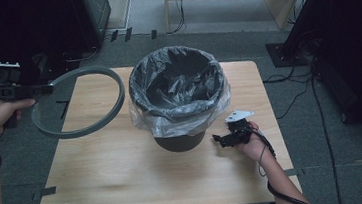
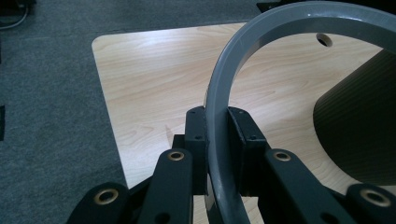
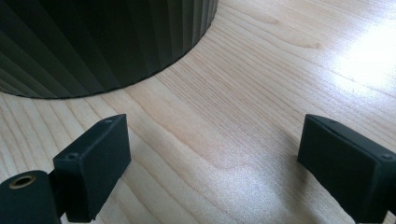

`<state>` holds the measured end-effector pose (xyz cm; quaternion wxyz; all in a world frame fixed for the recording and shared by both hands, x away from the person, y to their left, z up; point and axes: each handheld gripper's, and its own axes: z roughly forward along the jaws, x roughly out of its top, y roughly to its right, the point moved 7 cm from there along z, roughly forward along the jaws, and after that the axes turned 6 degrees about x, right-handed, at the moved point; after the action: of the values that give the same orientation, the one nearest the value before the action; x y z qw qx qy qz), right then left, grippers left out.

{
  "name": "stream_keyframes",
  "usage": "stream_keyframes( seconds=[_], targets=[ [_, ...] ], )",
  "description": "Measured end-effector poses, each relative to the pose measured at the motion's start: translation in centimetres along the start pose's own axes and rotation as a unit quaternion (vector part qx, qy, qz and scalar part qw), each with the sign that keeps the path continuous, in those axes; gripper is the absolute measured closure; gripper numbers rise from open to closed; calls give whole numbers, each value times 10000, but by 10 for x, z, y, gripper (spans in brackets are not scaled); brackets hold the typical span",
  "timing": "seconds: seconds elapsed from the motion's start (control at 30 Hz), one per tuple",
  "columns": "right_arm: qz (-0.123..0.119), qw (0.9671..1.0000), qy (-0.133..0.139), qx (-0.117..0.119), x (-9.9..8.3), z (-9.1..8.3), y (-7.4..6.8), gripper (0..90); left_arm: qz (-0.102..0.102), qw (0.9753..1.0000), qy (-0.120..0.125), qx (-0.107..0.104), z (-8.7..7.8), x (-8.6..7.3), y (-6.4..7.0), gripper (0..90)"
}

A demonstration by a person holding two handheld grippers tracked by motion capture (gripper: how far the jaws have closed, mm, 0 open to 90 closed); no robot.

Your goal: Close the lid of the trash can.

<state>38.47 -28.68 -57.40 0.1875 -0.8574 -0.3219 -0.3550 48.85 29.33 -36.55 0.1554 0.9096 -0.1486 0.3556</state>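
- A wooden table (image 1: 125, 172) carries the job: a dark ribbed bin (image 1: 180, 141) already lined with a clear bag (image 1: 143, 116) draped over its rim.
- The grey ring (image 1: 114, 106) is raised off the table's left corner, apart from the bin, not yet seated on the bag.
- The left gripper (image 2: 217, 135) clamps the ring's band.
- The right gripper (image 3: 212, 168) rests low beside the bin's base, jaws wide apart, empty.
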Motion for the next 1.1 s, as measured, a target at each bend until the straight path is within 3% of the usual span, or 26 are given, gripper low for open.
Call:
stream_keyframes(
  seconds=[0.5,0.73,1.1],
  targets=[
    [23,10000,-5,-17,0,0,0,88,11,9999,52,-91,-14,25,13,789],
    [16,10000,-6,-21,0,0,0,85,70,9998,98,-153,-20,42,25,788],
    [26,10000,-10,-24,0,0,0,84,271,9994,69,-221,-17,64,49,788]
  ],
)
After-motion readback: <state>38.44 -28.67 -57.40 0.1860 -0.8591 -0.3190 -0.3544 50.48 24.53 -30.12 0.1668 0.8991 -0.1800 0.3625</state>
